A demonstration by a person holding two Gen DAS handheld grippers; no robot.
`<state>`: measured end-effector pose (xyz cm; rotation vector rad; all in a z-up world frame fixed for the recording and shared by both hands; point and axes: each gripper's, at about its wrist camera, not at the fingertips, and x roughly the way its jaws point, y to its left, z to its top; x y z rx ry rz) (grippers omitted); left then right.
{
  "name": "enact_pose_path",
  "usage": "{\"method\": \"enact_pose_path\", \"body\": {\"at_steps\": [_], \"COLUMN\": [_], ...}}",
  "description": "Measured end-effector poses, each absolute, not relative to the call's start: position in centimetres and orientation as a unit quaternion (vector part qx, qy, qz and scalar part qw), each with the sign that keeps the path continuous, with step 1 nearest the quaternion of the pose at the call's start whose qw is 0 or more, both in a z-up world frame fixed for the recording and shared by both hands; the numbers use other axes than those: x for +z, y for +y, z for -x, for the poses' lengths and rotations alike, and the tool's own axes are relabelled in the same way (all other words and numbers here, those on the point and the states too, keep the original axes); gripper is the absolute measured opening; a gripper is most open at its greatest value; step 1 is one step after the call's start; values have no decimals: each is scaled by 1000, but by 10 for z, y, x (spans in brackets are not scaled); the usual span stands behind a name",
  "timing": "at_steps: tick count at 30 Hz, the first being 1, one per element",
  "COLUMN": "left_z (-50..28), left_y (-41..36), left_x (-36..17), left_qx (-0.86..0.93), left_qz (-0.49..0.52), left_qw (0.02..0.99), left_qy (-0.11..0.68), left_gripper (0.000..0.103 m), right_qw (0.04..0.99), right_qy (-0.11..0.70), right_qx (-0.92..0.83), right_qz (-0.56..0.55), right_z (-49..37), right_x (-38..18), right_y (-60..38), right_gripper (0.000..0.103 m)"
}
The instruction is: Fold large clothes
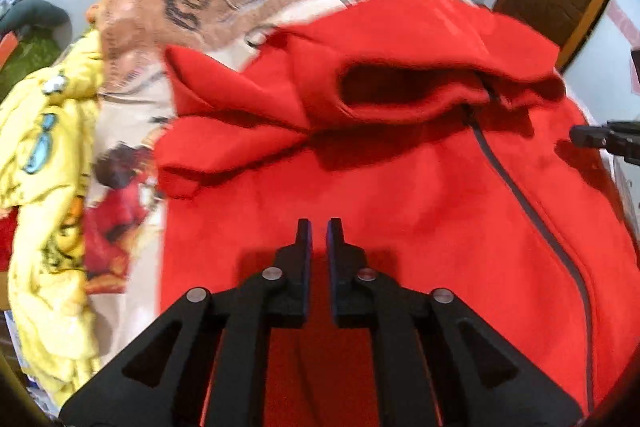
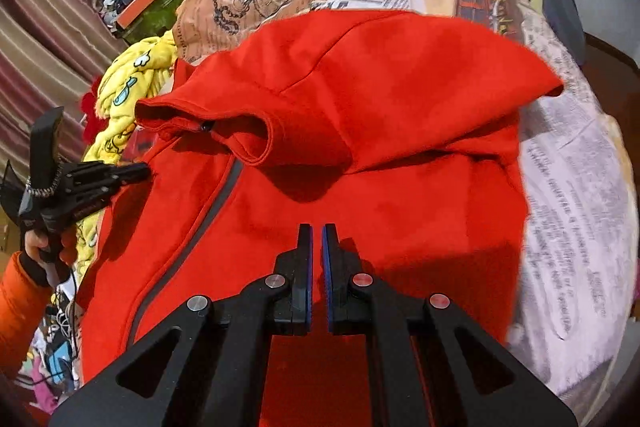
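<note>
- Nearest, the left tongs (image 1: 318,227) and right tongs (image 2: 317,231) each hover over the red jacket (image 1: 400,211), fingers nearly together with a thin gap, holding nothing.
- One red jacket lies spread on the printed bedspread (image 2: 568,187), zipper (image 1: 532,211) running down its front, the upper part folded over toward the tongs.
- Risk, as a judgement: the folded-over top looks bulky and loose, so it may slip open if either tongs pinch only one layer.
- Beyond, one crumpled yellow garment (image 1: 52,163) sits beside the jacket's edge; dragging the jacket might snag it.
- Counted: two tongs, one jacket, one yellow garment.
</note>
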<state>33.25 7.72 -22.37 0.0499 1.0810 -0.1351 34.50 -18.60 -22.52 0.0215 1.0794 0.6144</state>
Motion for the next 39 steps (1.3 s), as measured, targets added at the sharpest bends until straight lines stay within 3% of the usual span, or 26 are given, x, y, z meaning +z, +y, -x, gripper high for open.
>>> {"method": "enact_pose_path", "body": {"at_steps": [2,4,6,8,10,13,20,21,23,24,25,33,39], "left_z": [-336,-344,-356,-377,-399,-434,-487,-488,-486,-484,-481,-418,-394], "left_y": [89,100,114,130,139,151,170,171,171,170,168,182,197], "left_x": [-207,-191,-178,-171,-171,-184,-249,-256,-269,-271,-271,-222,-242], "left_qx": [-47,-34,-21,-3,5,28,46,46,42,42,43,26,42], "left_qz": [-24,-12,12,42,61,83,176,186,204,203,194,213,219], "left_qw": [865,873,881,883,879,868,819,815,810,812,817,861,844], "left_qy": [499,486,473,468,473,488,544,547,547,545,541,461,487], "left_gripper": [15,34,48,54,62,68,68,66,45,18,2,2,6], "right_qw": [823,834,846,858,867,869,853,849,841,836,832,804,805], "right_qy": [493,475,456,437,421,418,442,448,461,467,471,504,500], "right_qx": [282,281,275,270,265,264,276,279,283,288,291,305,303], "right_qz": [-2,-6,-11,-17,-21,-14,11,14,20,26,34,76,97], "right_z": [-345,-348,-353,-359,-369,-387,-419,-422,-424,-424,-422,-408,-397], "right_x": [-214,-200,-188,-178,-171,-170,-193,-198,-206,-211,-215,-240,-246], "right_y": [-186,-187,-187,-185,-179,-165,-128,-123,-117,-114,-110,-105,-112], "right_gripper": [6,11,20,39,45,45,46,46,46,46,46,49,50]}}
